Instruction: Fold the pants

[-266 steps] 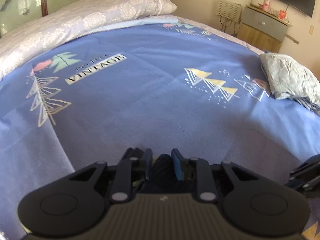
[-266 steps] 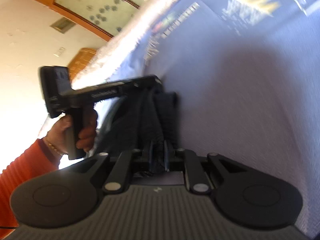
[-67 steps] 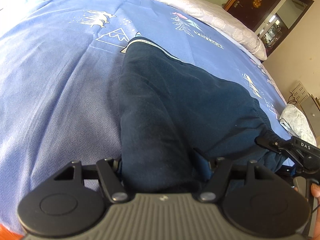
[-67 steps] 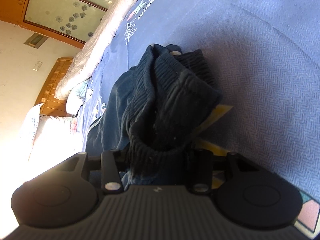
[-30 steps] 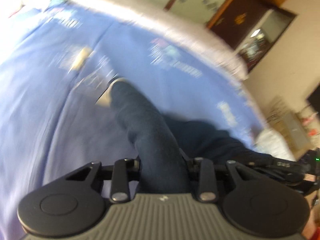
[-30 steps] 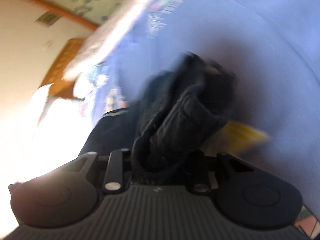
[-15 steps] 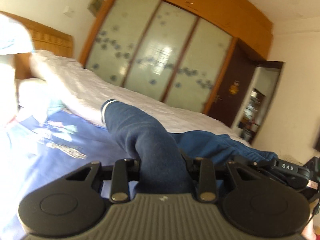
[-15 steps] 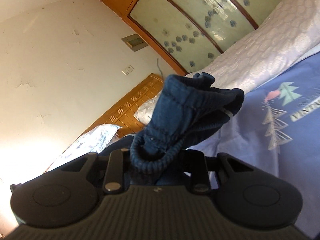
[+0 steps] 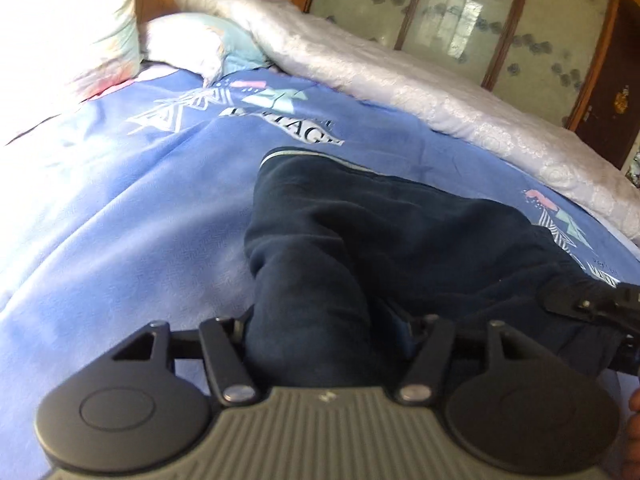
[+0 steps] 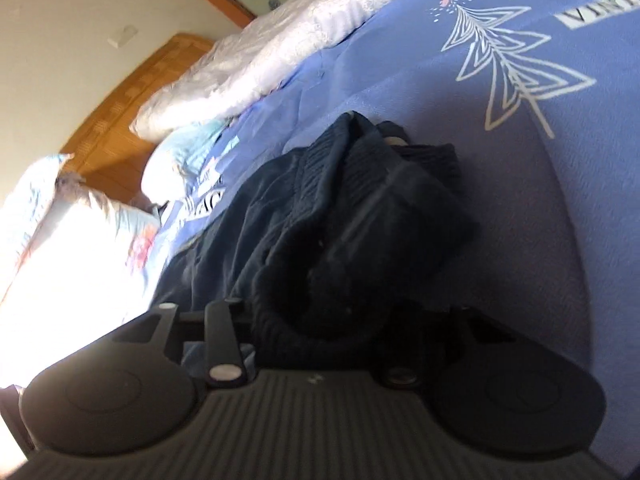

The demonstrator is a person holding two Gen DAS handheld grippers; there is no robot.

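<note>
Grippers clench navy sweatpants (image 9: 380, 232) on a blue bedspread (image 9: 120, 232): left gripper (image 9: 328, 340) grasps a leg, right gripper (image 10: 320, 320) the waistband. Spreading step; next, likely lay flat and release.

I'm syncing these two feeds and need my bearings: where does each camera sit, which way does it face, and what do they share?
Left wrist: on the left gripper, facing across the blue bedspread toward the pillows and wardrobe; the right gripper and a sliver of hand show at right.
Right wrist: on the right gripper, rolled sideways, facing along the bed to the headboard; only its own fingers show.
Shared: the navy pants, clamped by both grippers, plus bedspread and pillows.
</note>
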